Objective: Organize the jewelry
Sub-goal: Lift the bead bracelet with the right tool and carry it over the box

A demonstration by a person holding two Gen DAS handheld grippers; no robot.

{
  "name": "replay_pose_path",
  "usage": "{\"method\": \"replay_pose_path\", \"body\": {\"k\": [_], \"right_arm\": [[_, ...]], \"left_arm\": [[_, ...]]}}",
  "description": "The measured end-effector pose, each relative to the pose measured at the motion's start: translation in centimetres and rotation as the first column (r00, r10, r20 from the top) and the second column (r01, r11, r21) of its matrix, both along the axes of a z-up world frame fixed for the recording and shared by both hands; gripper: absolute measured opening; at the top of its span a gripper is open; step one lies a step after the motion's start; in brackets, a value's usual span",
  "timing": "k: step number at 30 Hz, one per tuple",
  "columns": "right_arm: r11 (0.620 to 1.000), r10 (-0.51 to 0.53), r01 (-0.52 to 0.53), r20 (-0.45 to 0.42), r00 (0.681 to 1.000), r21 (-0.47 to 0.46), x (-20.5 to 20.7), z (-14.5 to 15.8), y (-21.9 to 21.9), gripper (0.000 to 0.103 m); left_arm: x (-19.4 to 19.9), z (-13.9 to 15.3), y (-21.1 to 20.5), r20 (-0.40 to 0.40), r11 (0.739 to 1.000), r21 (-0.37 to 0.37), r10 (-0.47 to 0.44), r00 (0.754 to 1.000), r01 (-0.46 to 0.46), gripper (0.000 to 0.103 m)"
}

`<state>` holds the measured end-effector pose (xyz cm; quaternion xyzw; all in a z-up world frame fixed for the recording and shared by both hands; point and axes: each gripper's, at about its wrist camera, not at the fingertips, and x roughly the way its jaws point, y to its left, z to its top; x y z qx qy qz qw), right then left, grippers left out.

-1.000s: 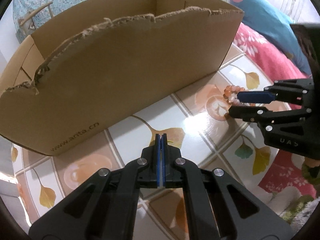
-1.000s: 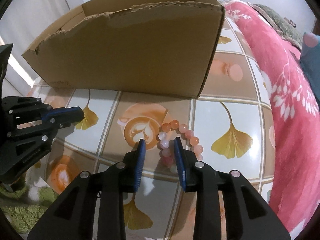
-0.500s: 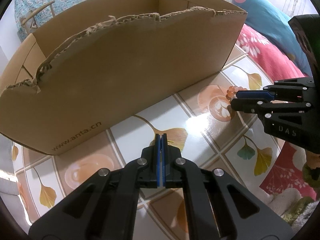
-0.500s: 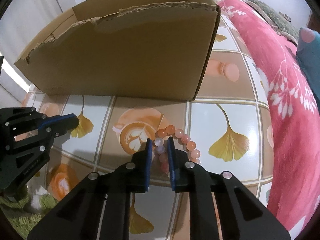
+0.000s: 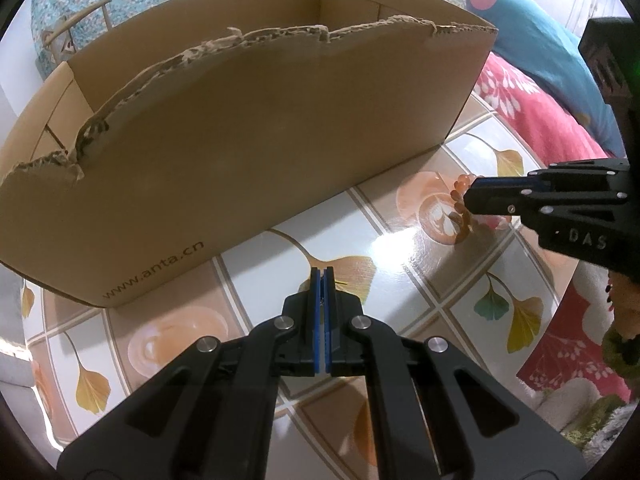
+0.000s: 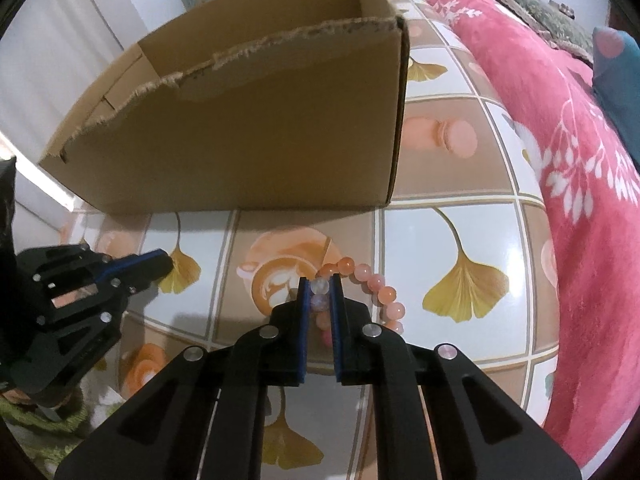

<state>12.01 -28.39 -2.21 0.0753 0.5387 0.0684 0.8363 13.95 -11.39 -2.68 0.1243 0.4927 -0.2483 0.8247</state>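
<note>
Between the right gripper's (image 6: 320,286) blue pads: orange-pink round-bead bracelet (image 6: 362,274), clamped; left gripper (image 5: 323,276) fully closed, empty.

Ahead of you the tall brown cardboard box with the torn top edge (image 6: 248,140) walls off the far side. Bare glossy leaf-patterned tabletop (image 5: 384,264) lies open between both grippers. The red floral blanket (image 6: 580,184) probably crowds your right.

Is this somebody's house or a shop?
Probably a house, maybe a bedroom. A pink flowered blanket and a blue pillow lie beside a table with a leaf-and-coffee patterned cover, where a cardboard box stands.
</note>
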Motion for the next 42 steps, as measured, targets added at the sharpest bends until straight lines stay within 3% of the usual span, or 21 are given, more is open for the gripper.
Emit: {"method": "replay_pose_path", "body": {"k": [22,28,32,42], "right_arm": [[0.977,-0.033,0.023,0.045,0.998,0.211,0.8,2.2,-2.0,0.010],[0.974,-0.058,0.044,0.057,0.997,0.221,0.3,2.7,-2.2,0.010],[0.976,-0.069,0.055,0.057,0.996,0.211,-0.1,3.0,-2.0,0.010],[0.973,-0.095,0.072,0.097,0.991,0.221,-1.6,3.8,-2.5,0.010]], "left_arm": [[-0.1,-0.1,0.2,0.008,1.000,-0.014,0.001,1.000,-0.001,0.001],[-0.2,-0.2,1.4,0.025,0.993,-0.114,0.012,1.000,-0.009,0.001],[-1.3,0.9,2.3,0.076,0.983,-0.182,-0.008,0.997,0.022,0.001],[-3.5,3.9,3.4,0.148,0.973,-0.226,-0.009,0.989,0.043,0.001]]}}
